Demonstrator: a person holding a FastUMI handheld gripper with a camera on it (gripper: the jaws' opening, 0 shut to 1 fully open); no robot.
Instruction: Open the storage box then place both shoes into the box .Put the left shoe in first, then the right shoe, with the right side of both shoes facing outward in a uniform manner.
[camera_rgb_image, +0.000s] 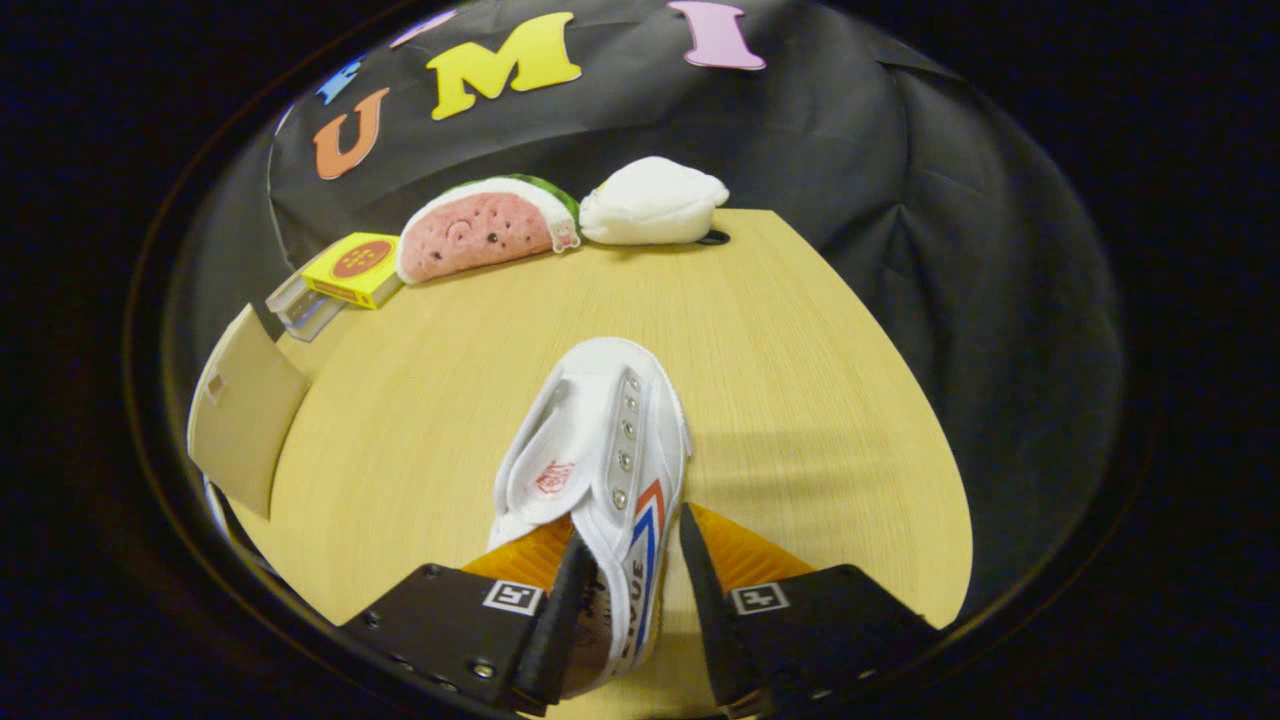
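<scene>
A white canvas shoe (600, 440) with red and blue side stripes lies on the wooden table (800, 380), toe pointing away and heel towards me. My gripper (632, 560) straddles the heel end of its striped side wall. The left finger (560, 610) is inside the shoe opening, against the wall. The right finger (705, 590) stands outside, with a thin strip of table showing between it and the shoe. A beige flat panel (245, 410), seemingly part of the storage box, sticks up at the table's left edge; the rest of it is hidden.
At the back of the table sit a yellow box on clear cases (350, 270), a watermelon-slice plush (480, 225) and a white plush (655, 200). Bare tabletop lies right of the shoe and between it and the plush toys.
</scene>
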